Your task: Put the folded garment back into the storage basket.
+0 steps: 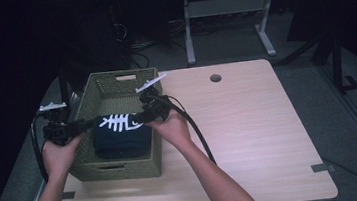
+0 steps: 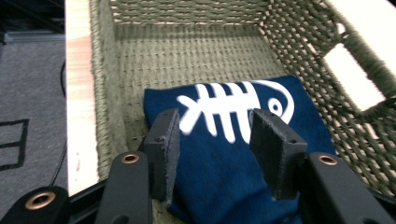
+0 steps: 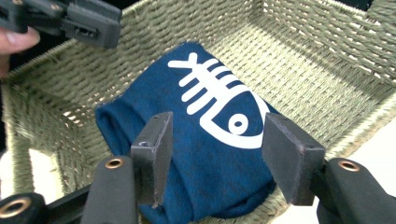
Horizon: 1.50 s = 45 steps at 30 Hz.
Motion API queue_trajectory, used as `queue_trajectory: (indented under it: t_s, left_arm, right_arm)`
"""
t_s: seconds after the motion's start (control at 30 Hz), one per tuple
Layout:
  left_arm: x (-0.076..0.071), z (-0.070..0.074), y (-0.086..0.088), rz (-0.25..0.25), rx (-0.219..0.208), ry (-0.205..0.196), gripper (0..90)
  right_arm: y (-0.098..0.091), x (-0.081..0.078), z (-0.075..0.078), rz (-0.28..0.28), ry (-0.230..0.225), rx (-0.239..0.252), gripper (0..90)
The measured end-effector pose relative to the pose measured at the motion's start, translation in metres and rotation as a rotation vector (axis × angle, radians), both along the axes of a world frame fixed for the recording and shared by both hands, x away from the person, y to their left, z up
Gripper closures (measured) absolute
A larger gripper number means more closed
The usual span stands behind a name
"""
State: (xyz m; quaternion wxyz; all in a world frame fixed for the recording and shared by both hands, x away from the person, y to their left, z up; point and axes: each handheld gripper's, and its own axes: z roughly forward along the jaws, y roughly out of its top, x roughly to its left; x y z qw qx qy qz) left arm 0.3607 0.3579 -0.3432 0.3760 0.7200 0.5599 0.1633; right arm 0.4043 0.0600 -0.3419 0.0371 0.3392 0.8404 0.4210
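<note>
A: The folded shirt [image 1: 121,134], dark blue with a white fish skeleton printed on it, lies flat on the floor of the woven basket [image 1: 123,169], toward the basket's near end, at about 6 o'clock inside it.

B: And where does the basket stand?

A: On the bench [image 1: 250,133], at its left side, around 9 o'clock from the bench's middle.

B: What about the left tool [image 2: 217,144]?

A: It comes in over the basket's left wall, at 9 o'clock from the shirt. Its jaws stand spread apart above the cloth, one on each side of the fish print, and nothing is pinched between them.

B: The right tool [image 3: 224,158]?

A: It reaches in from the basket's right wall, at 3 o'clock from the shirt. Its jaws are spread as well, and the shirt's folded edge lies below the gap without being squeezed.

B: Do the tools touch each other?

A: No. In the high view they face each other across the shirt, with the print between them. In the right gripper view the left tool shows at 11 o'clock, over the far wall.
</note>
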Motion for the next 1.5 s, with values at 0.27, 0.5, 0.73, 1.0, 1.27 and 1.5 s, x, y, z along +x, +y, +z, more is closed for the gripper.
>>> queue_trajectory:
  t_s: [0.27,0.5,0.73,1.0,1.27,1.5]
  left_arm:
    - [-0.006,0.009,-0.009,-0.044,-0.033,-0.048,51.1]
    - [-0.008,0.012,-0.020,-0.081,-0.080,-0.065,49.3]
    - [-0.012,0.017,-0.033,-0.116,-0.102,-0.088,46.2]
    - [-0.014,0.020,-0.050,-0.147,-0.101,-0.104,39.6]
    - [-0.016,0.027,-0.070,-0.194,-0.111,-0.128,36.7]
    - [-0.019,0.030,-0.086,-0.238,-0.114,-0.139,34.2]
  right_arm:
    - [-0.022,-0.001,0.012,0.025,0.002,0.072,40.9]
    - [-0.041,-0.004,0.019,0.035,-0.014,0.089,38.6]
    - [-0.063,-0.005,0.022,0.027,-0.023,0.110,37.4]
    - [-0.087,-0.009,0.024,0.015,-0.029,0.118,35.3]
    - [-0.113,-0.014,0.028,-0.003,-0.046,0.138,33.4]
    - [-0.134,-0.017,0.026,-0.030,-0.041,0.127,32.8]
